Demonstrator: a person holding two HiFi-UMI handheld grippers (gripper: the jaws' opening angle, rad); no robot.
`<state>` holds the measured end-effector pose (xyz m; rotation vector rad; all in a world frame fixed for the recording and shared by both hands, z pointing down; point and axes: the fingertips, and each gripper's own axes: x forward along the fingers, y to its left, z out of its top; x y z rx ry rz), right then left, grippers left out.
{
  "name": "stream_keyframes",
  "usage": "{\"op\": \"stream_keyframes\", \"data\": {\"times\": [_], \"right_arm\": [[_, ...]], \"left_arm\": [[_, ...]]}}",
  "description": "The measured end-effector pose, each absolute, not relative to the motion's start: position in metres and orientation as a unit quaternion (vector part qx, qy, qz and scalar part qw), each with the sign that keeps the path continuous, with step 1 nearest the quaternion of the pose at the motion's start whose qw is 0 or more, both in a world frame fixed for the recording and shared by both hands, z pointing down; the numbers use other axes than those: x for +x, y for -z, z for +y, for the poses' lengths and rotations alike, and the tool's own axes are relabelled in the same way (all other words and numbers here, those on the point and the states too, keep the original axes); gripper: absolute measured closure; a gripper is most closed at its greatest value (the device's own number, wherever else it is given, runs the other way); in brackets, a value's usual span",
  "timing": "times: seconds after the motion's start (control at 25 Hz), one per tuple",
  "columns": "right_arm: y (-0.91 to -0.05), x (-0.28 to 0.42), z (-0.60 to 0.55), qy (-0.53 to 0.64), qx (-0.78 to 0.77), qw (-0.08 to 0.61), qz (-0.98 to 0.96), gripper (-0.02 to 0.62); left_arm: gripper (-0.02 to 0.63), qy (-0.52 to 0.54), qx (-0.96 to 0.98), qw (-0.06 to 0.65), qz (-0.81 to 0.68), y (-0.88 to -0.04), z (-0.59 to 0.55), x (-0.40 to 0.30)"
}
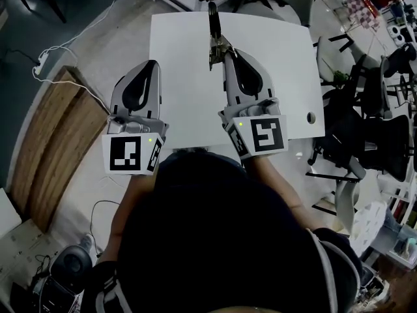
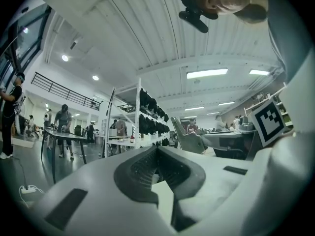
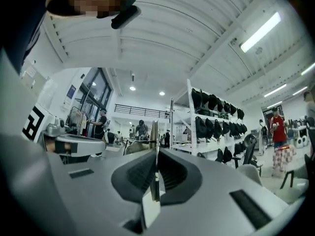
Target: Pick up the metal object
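The metal object (image 1: 214, 28) is a thin metal tool with a black handle that points toward the far edge of the white table (image 1: 182, 44). My right gripper (image 1: 227, 53) is shut on its metal end. In the right gripper view the object shows as a thin upright metal strip (image 3: 153, 132) pinched between the dark pads of the right gripper (image 3: 155, 154). My left gripper (image 1: 153, 64) hovers over the table's left edge, shut with nothing in it. In the left gripper view the left gripper (image 2: 157, 149) has its tips together, and both gripper cameras look out level over the room.
A round cable hole (image 1: 311, 117) sits near the table's right front corner. Black office chairs (image 1: 371, 129) crowd the right side. On the floor to the left lie a wooden board (image 1: 49, 155) and a white cable with a power strip (image 1: 42, 60). Shelves of black bags (image 3: 211, 117) stand ahead.
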<state>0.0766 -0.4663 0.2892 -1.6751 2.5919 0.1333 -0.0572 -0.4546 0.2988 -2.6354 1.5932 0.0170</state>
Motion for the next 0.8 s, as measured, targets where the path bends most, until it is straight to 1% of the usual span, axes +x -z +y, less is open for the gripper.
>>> {"op": "stream_keyframes", "data": {"times": [0.32, 0.8], "right_arm": [[-0.299, 0.082, -0.461, -0.034, -0.545, 0.014, 0.838, 0.568], [-0.301, 0.086, -0.448, -0.035, -0.541, 0.020, 0.840, 0.568]], "left_arm": [[0.582, 0.000, -0.860, 0.029, 0.509, -0.303, -0.451, -0.049], [0.583, 0.000, -0.860, 0.034, 0.509, -0.305, -0.439, -0.043]]}}
